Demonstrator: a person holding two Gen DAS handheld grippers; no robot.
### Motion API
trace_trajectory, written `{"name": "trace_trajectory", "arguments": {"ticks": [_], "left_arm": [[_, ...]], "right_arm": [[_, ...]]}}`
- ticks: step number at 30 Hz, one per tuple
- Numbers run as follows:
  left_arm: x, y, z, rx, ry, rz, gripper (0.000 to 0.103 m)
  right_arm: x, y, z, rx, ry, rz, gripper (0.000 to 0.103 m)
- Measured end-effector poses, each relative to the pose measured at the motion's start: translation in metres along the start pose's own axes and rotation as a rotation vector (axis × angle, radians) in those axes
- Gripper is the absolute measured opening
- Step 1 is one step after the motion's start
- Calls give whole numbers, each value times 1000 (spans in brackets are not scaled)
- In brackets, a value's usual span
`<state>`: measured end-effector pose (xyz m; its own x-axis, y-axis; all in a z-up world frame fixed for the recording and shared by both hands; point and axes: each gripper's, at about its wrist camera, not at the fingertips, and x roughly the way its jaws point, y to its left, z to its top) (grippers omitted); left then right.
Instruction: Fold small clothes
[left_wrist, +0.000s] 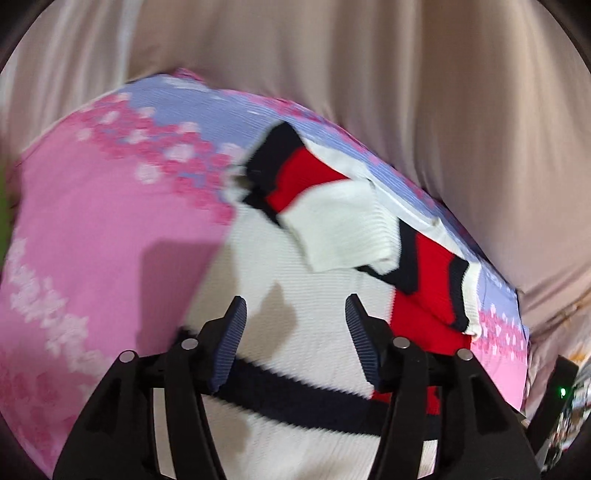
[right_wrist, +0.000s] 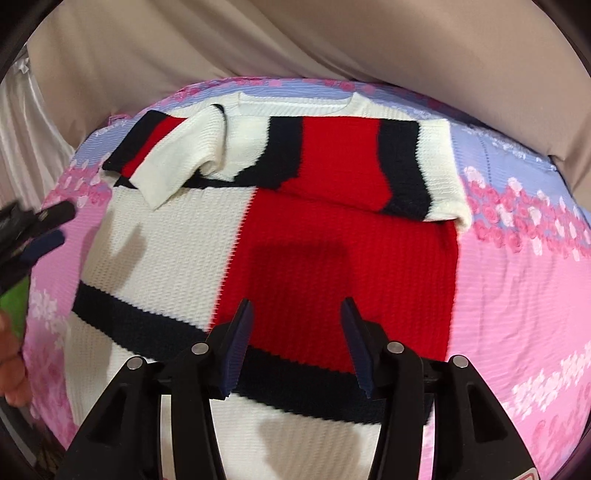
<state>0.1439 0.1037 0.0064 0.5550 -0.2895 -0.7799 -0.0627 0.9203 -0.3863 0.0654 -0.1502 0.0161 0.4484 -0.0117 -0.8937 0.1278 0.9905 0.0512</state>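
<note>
A small knitted sweater (right_wrist: 177, 240) in white, red and navy blocks lies flat on a pink and lilac flowered cloth (right_wrist: 517, 288). Both sleeves are folded in across its chest. It also shows in the left wrist view (left_wrist: 325, 314). My right gripper (right_wrist: 295, 314) is open and empty, hovering over the red lower part of the sweater. My left gripper (left_wrist: 295, 314) is open and empty above the white lower part. The left gripper also shows at the left edge of the right wrist view (right_wrist: 40, 229).
The flowered cloth (left_wrist: 92, 229) covers a raised surface with beige draped fabric (left_wrist: 369, 74) behind it. A hand (right_wrist: 11, 362) and a green object (right_wrist: 14, 306) show at the left edge of the right wrist view.
</note>
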Motion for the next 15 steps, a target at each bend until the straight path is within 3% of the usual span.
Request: {"name": "trace_trajectory", "arguments": {"ticks": [7,15], "left_arm": [[-11,36,-17,-70,26,27,58],[4,71,-25,-290,109,-72,58]], "right_arm": [[0,47,10,-38,-25,52,49],[-11,60,14,-69,-88,42,54]]}}
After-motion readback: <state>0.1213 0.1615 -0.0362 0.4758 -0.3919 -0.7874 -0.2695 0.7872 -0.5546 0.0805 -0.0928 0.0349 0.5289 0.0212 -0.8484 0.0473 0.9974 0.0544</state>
